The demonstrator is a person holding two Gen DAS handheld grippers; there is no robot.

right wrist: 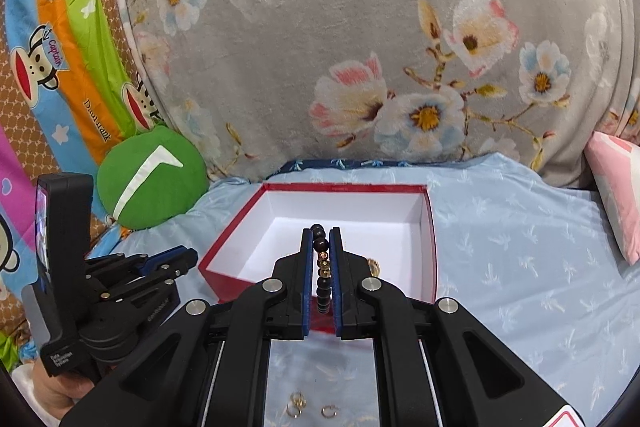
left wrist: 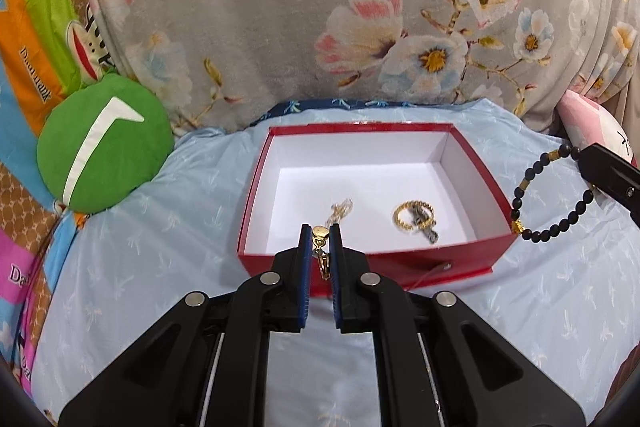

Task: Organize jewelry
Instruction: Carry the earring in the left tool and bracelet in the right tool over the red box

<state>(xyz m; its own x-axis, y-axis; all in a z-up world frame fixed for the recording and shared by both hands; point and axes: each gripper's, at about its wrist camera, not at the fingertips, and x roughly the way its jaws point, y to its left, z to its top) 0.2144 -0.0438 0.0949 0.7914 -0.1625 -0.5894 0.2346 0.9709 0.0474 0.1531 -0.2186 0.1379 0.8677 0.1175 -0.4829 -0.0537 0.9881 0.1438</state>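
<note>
Two words read clearly on the cartoon monkey sheet (right wrist: 60,75) at the left: "Captain" on a sailor monkey, and "Daulunak" or the like along the orange stripe, too warped to be sure. Your left gripper (left wrist: 320,239) is clenched on a gold pendant (left wrist: 320,233), its clasp dangling between the pads, held over the near wall of the red box (left wrist: 360,261). Your right gripper (right wrist: 320,247) grasps a black bead bracelet (right wrist: 323,267), the loop hanging free beside the box's right wall. Both grippers tilt downward toward the box. Inside lie a gold ring (left wrist: 412,217) and a thin chain (left wrist: 341,208). Small gold earrings (right wrist: 298,403) rest on the blue bedspread (right wrist: 520,247).
</note>
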